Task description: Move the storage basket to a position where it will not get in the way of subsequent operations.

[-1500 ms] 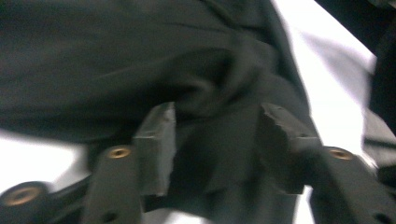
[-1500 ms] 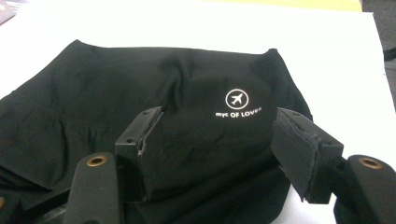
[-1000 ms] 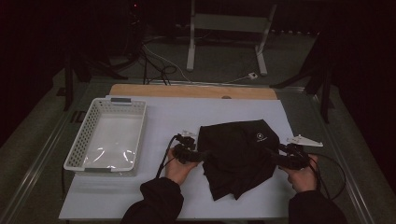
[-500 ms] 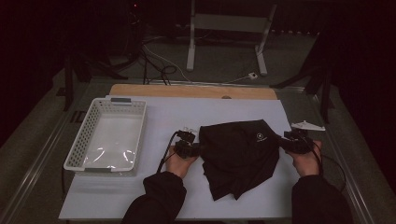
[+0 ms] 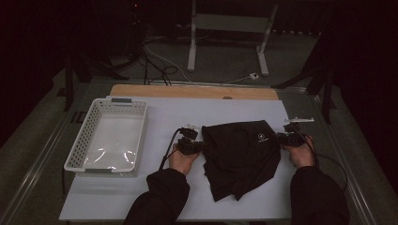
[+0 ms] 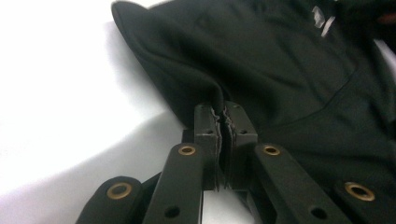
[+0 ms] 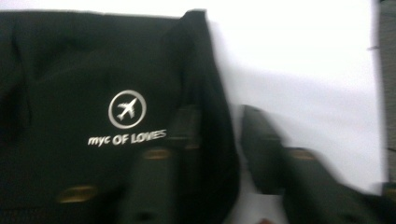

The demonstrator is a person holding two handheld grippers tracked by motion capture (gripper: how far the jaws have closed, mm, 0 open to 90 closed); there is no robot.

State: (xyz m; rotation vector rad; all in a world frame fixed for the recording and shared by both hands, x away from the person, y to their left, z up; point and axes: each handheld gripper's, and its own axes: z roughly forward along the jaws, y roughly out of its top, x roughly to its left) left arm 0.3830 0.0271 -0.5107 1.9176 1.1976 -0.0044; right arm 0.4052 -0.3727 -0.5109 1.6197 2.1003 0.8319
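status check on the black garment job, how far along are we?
Done: the black garment lies roughly spread on the white table, and the left gripper is shut on its left edge. In hand: the right gripper has its fingers around the right edge by the logo; they have just been closing, but a gap shows, so no grip yet. Left: any lifting or folding, and probably the move to the white basket.

The surface point(image 5: 155, 197) is covered with a white sheet, and a bare wooden strip point(image 5: 192, 91) shows at its far edge. A white plastic basket point(image 5: 80, 152) stands at the left. A black garment point(image 5: 241, 157) with a small white logo lies right of the middle.
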